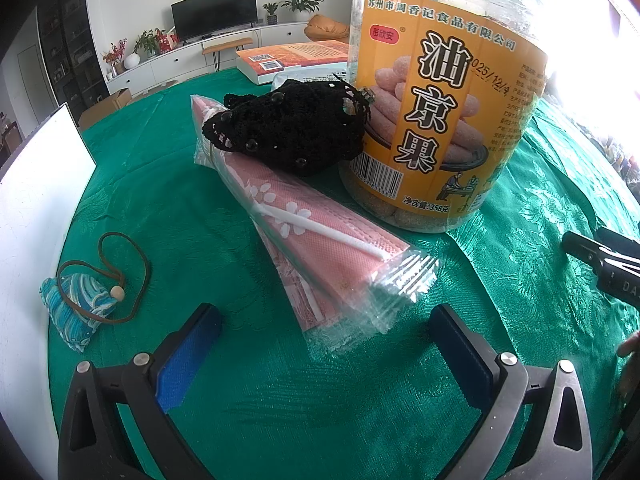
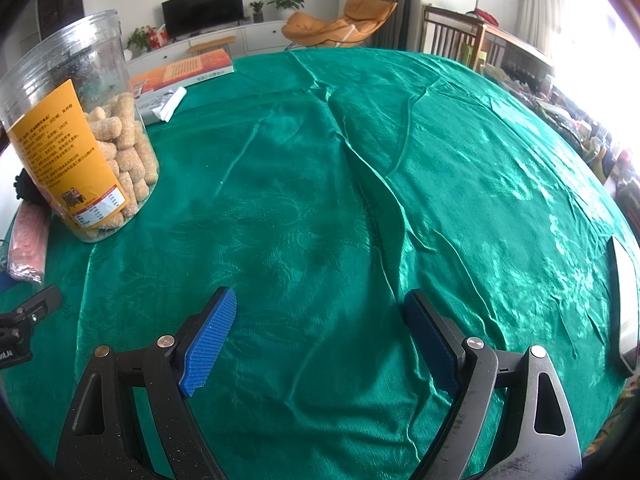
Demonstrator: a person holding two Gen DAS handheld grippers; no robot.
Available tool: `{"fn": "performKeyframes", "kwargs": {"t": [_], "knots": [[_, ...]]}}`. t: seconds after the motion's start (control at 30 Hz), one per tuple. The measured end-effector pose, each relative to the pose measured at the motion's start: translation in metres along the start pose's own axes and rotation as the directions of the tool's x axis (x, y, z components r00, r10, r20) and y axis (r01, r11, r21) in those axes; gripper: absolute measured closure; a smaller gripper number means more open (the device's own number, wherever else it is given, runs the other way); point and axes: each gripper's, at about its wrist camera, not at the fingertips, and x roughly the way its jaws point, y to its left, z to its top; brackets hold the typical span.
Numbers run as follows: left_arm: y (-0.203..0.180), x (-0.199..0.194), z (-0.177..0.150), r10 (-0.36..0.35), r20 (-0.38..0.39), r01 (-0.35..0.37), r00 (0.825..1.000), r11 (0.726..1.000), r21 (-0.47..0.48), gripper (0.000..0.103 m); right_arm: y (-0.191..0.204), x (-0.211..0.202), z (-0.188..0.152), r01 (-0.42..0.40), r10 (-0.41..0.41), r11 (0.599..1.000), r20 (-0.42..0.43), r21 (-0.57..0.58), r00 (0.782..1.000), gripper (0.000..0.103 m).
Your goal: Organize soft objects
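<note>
The left gripper (image 1: 320, 344) hangs low over the green-clothed counter (image 1: 248, 408) with its blue pads spread wide and nothing between them, lined up on the near, crimped end of the wrapped pink face masks (image 1: 320, 248). That packet lies slantwise toward the counter's middle; its far end is pinned under a black crocheted pouch (image 1: 288, 132), which also touches the clear snack jar (image 1: 440, 112) just beside it. A small blue patterned sachet with a brown cord (image 1: 80, 308) lies apart toward the left edge, next to a white board (image 1: 36, 208), perhaps the collecting spot, though the view does not settle that.

The right gripper (image 2: 320, 340) is likewise open and empty, over bare cloth well away from the soft things.

The step in hand looks like the approach to a first pick. The next move calls for closing on the packet's free end and drawing it out gently, since the pouch may drag along.
</note>
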Motion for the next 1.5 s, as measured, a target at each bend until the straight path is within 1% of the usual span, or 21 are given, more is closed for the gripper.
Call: {"fn": "performKeyframes", "kwargs": {"t": [0.03,0.07,0.1,1.5], "knots": [[0.0,0.0,0.0,0.0,0.0,0.0,1.0,1.0,0.0,0.0,0.0007,0.0039,0.0041,-0.006,0.006,1.0,-0.002,-0.006,1.0,0.013],[0.0,0.0,0.0,0.0,0.0,0.0,1.0,1.0,0.0,0.0,0.0007,0.007,0.0064,-0.014,0.014,1.0,-0.007,-0.005,1.0,0.009],[0.0,0.0,0.0,0.0,0.0,0.0,1.0,1.0,0.0,0.0,0.0001,0.008,0.0073,-0.018,0.018,1.0,-0.009,-0.003,1.0,0.008],[0.0001,0.0001,-0.0004,0.0,0.001,0.0,1.0,1.0,-0.001,0.0,0.0012,0.0075,0.0067,-0.017,0.017,1.0,-0.008,-0.004,1.0,0.008]]}}
